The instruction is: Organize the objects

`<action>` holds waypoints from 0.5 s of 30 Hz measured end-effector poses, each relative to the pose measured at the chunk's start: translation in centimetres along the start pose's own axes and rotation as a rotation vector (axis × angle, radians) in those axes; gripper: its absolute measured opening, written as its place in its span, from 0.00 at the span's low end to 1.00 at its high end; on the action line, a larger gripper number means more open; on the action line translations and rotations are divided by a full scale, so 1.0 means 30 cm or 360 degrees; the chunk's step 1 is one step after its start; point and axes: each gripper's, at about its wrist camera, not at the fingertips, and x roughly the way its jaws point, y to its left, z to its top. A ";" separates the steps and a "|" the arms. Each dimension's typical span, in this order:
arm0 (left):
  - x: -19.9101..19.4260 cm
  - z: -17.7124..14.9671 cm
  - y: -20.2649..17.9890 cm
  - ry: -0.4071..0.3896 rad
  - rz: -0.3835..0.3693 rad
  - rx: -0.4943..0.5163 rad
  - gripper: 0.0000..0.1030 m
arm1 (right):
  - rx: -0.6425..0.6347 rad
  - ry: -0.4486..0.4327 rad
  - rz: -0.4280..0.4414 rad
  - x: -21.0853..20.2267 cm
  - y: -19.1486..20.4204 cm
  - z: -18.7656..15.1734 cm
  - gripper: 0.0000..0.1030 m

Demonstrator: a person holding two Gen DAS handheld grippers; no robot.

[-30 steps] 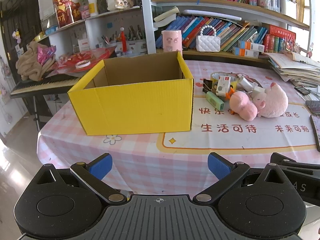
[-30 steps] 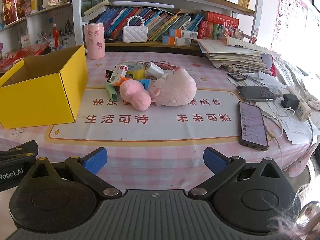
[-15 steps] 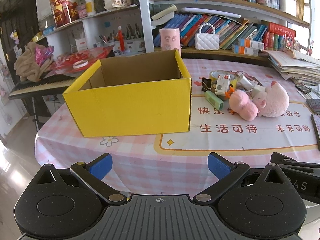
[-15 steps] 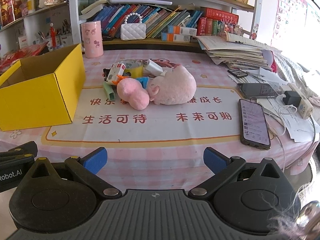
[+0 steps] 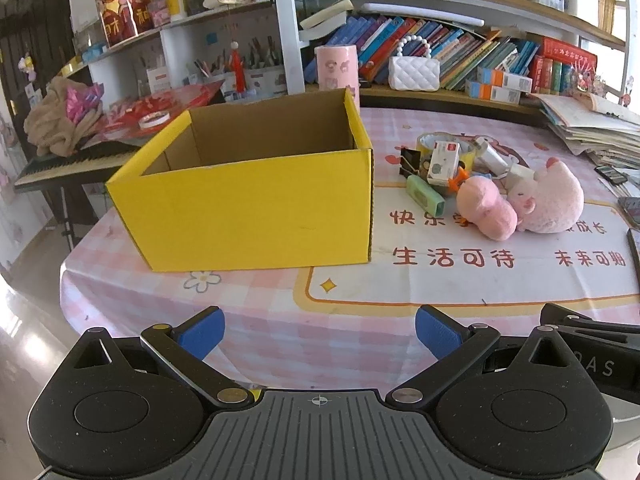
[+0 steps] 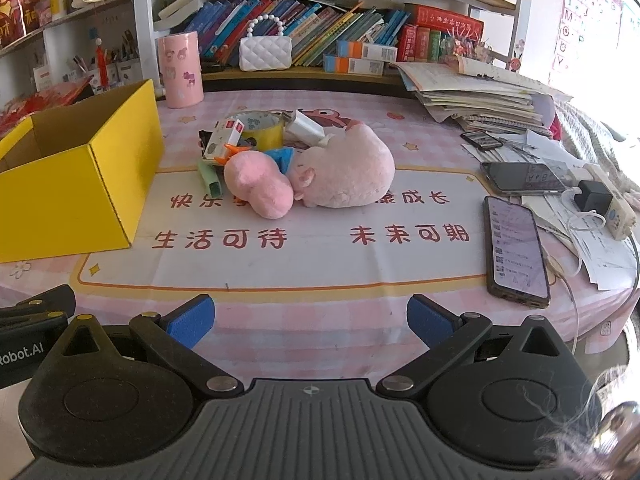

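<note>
An open yellow cardboard box [image 5: 256, 208] [image 6: 72, 184] stands on the pink checked tablecloth, and what shows of its inside looks bare. To its right lies a heap: a big pink plush [image 6: 352, 172] [image 5: 552, 200], a smaller pink plush [image 6: 260, 188] [image 5: 486, 208], a green case [image 5: 426, 194], a white carton [image 5: 442, 158], a tape roll [image 6: 260, 126] and a black binder clip [image 5: 410, 160]. My left gripper [image 5: 320, 332] is open near the table's front edge, before the box. My right gripper [image 6: 310, 318] is open too, in front of the plush heap. Both hold nothing.
Two phones [image 6: 516, 248] [image 6: 520, 178], a power strip [image 6: 608, 204] with cables and a stack of papers [image 6: 480, 96] fill the table's right side. A pink cylinder [image 6: 180, 72] stands at the back. Bookshelves [image 6: 320, 28] rise behind. A keyboard [image 5: 68, 160] stands left of the table.
Both grippers have moved slightly forward toward the table; the box and the plush heap look a little nearer. Nothing on the table has moved.
</note>
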 end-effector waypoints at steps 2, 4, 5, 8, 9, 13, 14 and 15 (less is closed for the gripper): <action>0.011 0.005 -0.013 0.0011 -0.0002 -0.0006 1.00 | -0.0004 0.0008 0.0003 0.012 -0.010 0.008 1.00; 0.020 0.010 -0.024 0.0021 -0.0007 -0.0011 1.00 | -0.0007 0.0014 0.0007 0.024 -0.023 0.017 1.00; 0.028 0.013 -0.033 0.0028 -0.0011 -0.0016 1.00 | -0.0007 0.0016 0.0010 0.030 -0.030 0.020 1.00; 0.043 0.019 -0.058 0.0045 -0.0027 -0.0030 1.00 | -0.0008 0.0014 0.0016 0.046 -0.053 0.032 1.00; 0.050 0.023 -0.067 0.0051 -0.0033 -0.0039 1.00 | -0.0009 0.0013 0.0018 0.052 -0.063 0.036 1.00; 0.078 0.037 -0.106 0.0076 -0.0044 -0.0073 1.00 | -0.0014 0.0010 0.0029 0.083 -0.106 0.062 1.00; 0.085 0.042 -0.118 0.0080 -0.0046 -0.0081 1.00 | -0.0017 0.0009 0.0031 0.092 -0.117 0.069 1.00; 0.092 0.047 -0.129 0.0083 -0.0051 -0.0089 1.00 | -0.0021 0.0008 0.0033 0.100 -0.129 0.077 1.00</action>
